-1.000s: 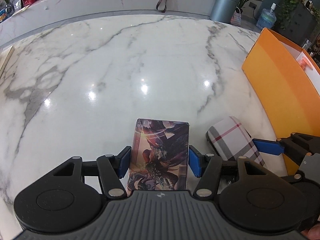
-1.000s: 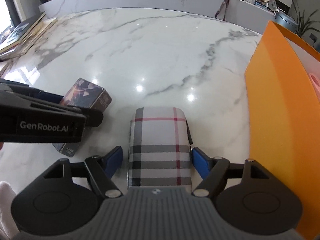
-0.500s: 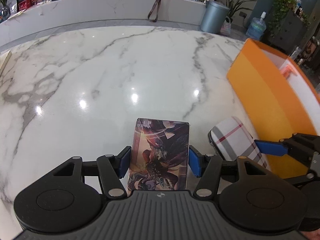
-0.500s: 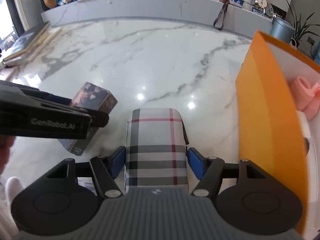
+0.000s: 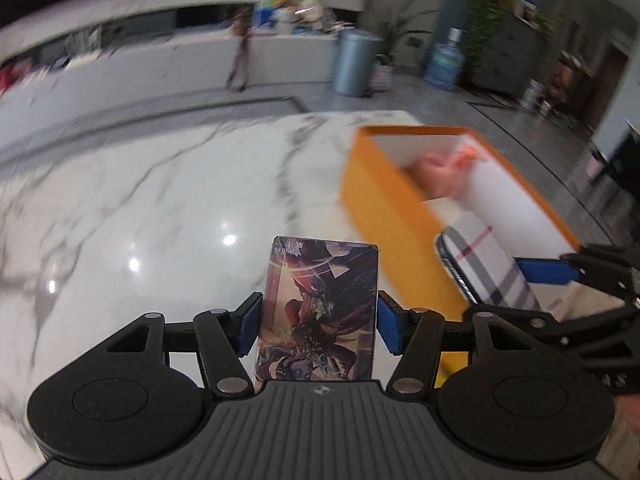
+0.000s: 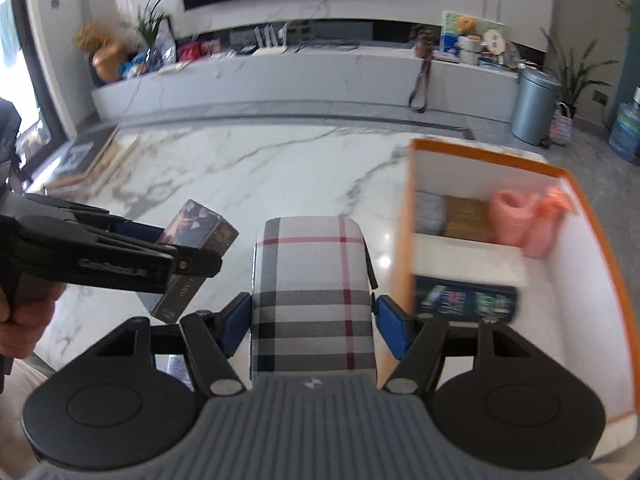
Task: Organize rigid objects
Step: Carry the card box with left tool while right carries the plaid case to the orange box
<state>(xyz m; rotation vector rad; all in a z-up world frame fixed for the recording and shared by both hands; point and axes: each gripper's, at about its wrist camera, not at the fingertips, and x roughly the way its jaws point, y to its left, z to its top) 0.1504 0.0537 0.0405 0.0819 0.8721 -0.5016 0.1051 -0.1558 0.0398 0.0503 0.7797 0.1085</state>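
Card box (image 5: 318, 312) left of case (image 6: 314, 300); bin (image 6: 408, 240) right.

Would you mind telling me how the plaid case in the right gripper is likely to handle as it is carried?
The plaid case probably stays stiff: it juts out past the blue pads without sagging. Its rounded edges and smooth-looking covering may let it slip. It seems light, since pinching only its near end keeps it level.

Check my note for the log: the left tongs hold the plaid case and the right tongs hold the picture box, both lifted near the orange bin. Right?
Swapped. The left tongs hold the picture box; the right tongs hold the plaid case, as each wrist view shows. Both are lifted near the orange bin.
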